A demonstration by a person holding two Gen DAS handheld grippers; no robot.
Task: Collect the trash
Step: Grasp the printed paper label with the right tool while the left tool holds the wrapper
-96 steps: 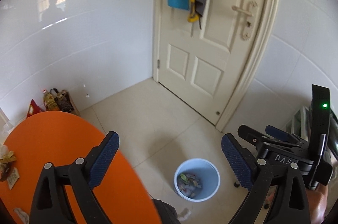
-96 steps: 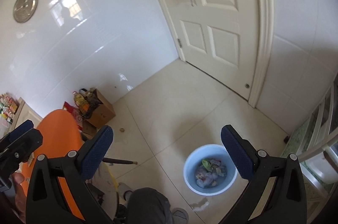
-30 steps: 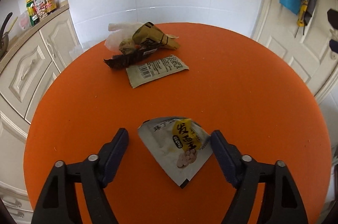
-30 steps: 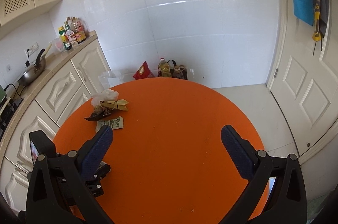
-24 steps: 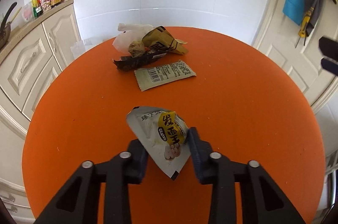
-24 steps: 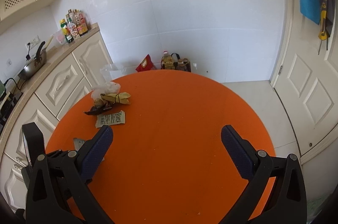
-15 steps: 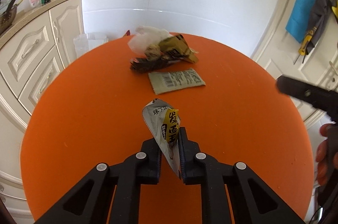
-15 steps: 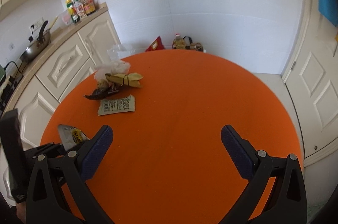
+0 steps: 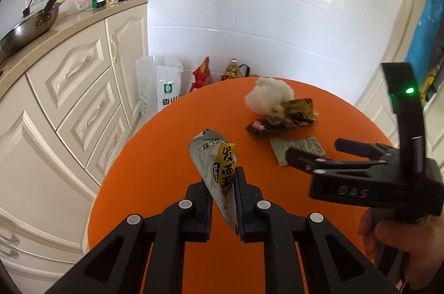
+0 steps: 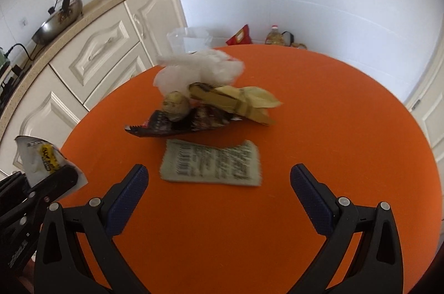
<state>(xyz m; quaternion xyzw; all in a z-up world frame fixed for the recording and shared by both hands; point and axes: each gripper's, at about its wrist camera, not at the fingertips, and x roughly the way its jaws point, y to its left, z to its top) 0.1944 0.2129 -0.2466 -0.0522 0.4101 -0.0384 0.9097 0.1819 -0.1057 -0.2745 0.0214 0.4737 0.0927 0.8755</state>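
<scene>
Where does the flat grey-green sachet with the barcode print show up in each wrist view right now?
Left wrist: the grey-green sachet lies right of centre on the orange table, partly hidden by the right gripper.
Right wrist: the sachet lies at centre, ahead of the open right gripper.
Shared landmark: the dark wrapper, just beyond it in both.

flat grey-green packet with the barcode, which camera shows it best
The right wrist view: the flat grey-green packet lies whole and unobstructed on the orange table, just ahead of the open right gripper, though slightly blurred. In the left wrist view it is smaller, and the right gripper partly covers it.
</scene>
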